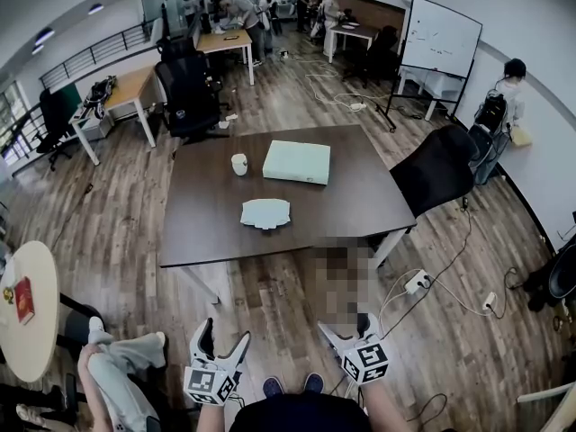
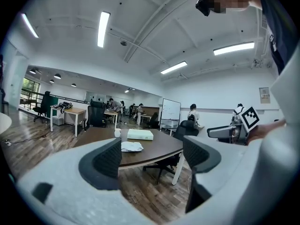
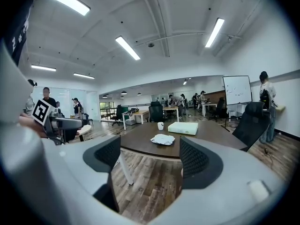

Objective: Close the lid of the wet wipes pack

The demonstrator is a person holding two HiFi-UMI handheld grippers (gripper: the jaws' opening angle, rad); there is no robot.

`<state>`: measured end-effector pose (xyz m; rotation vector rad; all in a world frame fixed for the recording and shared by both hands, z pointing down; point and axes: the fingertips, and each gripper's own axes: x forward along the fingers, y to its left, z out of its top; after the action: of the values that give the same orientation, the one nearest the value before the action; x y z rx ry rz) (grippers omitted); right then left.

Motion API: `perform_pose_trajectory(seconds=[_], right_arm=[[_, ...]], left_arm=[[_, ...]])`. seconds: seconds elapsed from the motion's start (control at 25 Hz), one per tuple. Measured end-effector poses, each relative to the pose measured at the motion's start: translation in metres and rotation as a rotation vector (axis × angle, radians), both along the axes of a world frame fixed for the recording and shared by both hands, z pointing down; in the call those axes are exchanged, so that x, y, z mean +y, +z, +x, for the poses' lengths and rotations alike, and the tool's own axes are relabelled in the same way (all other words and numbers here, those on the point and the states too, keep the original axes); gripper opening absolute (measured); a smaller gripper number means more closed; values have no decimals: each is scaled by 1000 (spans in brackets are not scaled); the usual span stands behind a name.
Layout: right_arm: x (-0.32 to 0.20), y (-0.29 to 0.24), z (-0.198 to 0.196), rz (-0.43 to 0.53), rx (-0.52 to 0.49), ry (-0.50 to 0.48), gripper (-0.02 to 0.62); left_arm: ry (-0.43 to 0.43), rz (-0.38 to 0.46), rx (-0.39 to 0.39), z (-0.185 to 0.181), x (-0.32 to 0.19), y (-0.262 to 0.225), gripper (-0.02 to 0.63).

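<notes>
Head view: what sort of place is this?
Most likely an open-plan office: wooden desks with black office chairs, a whiteboard on a stand, and people working at the far desks.

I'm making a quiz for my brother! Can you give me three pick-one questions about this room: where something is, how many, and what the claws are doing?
1. Where is the white cup?
A) on the brown table, beside the pale box
B) on the floor
C) in a claw

2. How many things lie on the table?
A) one
B) three
C) six

3. How are the left claw and the right claw?
A) shut on the cup
B) shut on the box
C) open and empty

Answers:
1 A, it stands on the table next to the box.
2 B, cup, box and wipes pack.
3 C, both claws' jaws stand apart with nothing between.
</notes>
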<state>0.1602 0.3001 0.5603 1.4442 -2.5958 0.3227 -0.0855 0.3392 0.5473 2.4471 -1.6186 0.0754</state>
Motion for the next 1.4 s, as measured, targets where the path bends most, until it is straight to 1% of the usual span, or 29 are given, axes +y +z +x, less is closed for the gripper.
perform_pose_trajectory(seconds=[0.36, 0.56, 0.68, 0.88, 1.12, 1.4], right_arm=[[-2, -2, 23, 5, -19, 4, 396], [-4, 12, 38, 9, 2, -18, 393], [-6, 15, 43, 8, -9, -32, 392], [-14, 18, 45, 7, 4, -66, 388], [-38, 19, 42, 16, 9, -84, 383], [-82, 20, 23, 22, 6, -87, 379]], left_arm=[[-31, 1, -2, 18, 2, -4, 396], [-63, 1, -8, 33, 3, 5, 393], [-83, 4, -13, 35, 3, 8, 388], [-86, 3, -12, 40, -3, 11, 388], [-80, 32, -15, 43, -33, 7, 388], [-66, 41, -15, 30, -80, 10, 388]])
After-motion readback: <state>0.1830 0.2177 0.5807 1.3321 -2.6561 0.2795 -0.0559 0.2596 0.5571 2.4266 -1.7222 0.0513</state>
